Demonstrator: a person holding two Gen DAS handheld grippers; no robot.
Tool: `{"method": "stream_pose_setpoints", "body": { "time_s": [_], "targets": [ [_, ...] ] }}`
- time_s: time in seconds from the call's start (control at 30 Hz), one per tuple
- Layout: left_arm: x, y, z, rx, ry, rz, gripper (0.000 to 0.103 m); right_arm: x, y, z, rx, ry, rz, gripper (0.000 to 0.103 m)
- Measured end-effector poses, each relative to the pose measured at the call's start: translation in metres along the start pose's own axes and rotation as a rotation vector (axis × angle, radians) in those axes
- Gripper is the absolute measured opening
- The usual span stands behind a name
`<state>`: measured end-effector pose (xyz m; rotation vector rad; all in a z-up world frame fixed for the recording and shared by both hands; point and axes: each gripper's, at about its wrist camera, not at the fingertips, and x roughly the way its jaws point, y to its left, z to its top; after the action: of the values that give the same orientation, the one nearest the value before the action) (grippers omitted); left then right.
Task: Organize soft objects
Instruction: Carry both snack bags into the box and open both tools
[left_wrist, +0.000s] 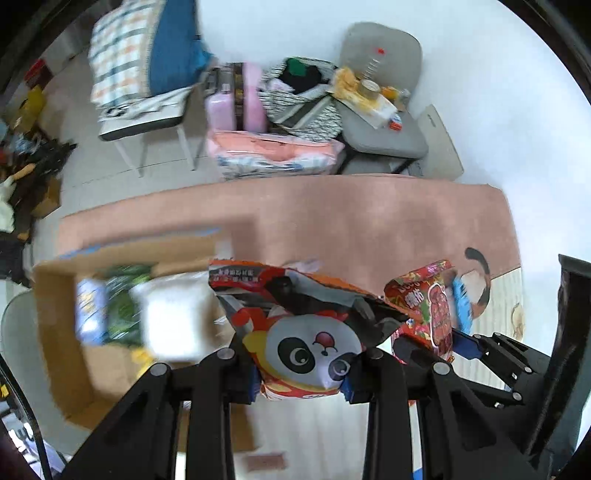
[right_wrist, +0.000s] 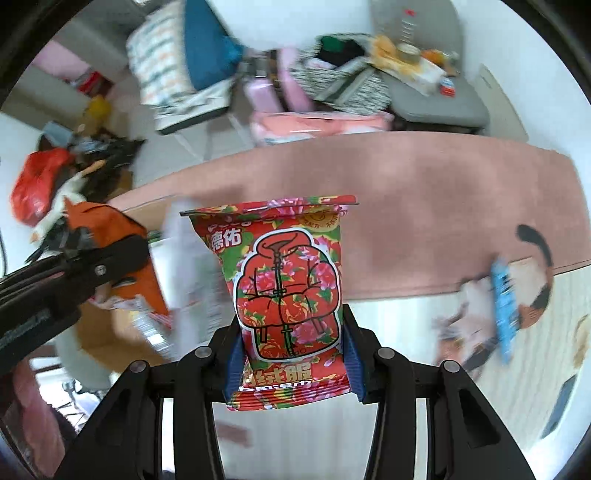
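My left gripper (left_wrist: 301, 373) is shut on an orange panda-print soft pack (left_wrist: 306, 339), held above the table. My right gripper (right_wrist: 293, 354) is shut on a red floral wet-wipes pack (right_wrist: 288, 291), held upright; this pack also shows in the left wrist view (left_wrist: 428, 306), to the right of the panda pack. An open cardboard box (left_wrist: 62, 332) sits at the left with several soft packs inside, blurred. A blue pack (right_wrist: 504, 306) lies on the table at the right. The left gripper and its orange pack (right_wrist: 125, 236) show at the left of the right wrist view.
A pink mat (left_wrist: 332, 218) covers the far half of the table. Beyond it stand a chair with folded bedding (left_wrist: 140, 66), pink bags (left_wrist: 236, 103), and a grey chair (left_wrist: 384, 129) piled with items. Clutter lies on the floor at the left (right_wrist: 40, 184).
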<state>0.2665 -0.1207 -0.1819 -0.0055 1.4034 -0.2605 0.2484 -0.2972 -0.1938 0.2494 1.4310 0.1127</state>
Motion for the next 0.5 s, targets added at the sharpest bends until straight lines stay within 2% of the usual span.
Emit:
{"method": "stream_pose_setpoints", "body": {
  "time_s": [0.13, 0.23, 0.3, 0.4, 0.5],
  "targets": [
    [-0.032, 0.071, -0.034, -0.046, 0.013, 0.059, 0.028, -0.002, 0.084, -0.041, -0.043, -0.002, 0.065, 0.047],
    [-0.034, 0.126, -0.052, -0.110, 0.058, 0.087, 0.028, 0.021, 0.151, -0.064, -0.069, 0.038, 0.110, 0.047],
    [-0.025, 0.169, -0.062, -0.161, 0.118, 0.098, 0.028, 0.039, 0.188, -0.072, -0.075, 0.070, 0.125, 0.047],
    [0.000, 0.220, -0.072, -0.246, 0.211, 0.065, 0.028, 0.070, 0.228, -0.082, -0.076, 0.110, 0.123, 0.047],
    [0.027, 0.256, -0.081, -0.310, 0.285, 0.041, 0.028, 0.103, 0.261, -0.088, -0.084, 0.138, 0.089, 0.047]
  ]
}}
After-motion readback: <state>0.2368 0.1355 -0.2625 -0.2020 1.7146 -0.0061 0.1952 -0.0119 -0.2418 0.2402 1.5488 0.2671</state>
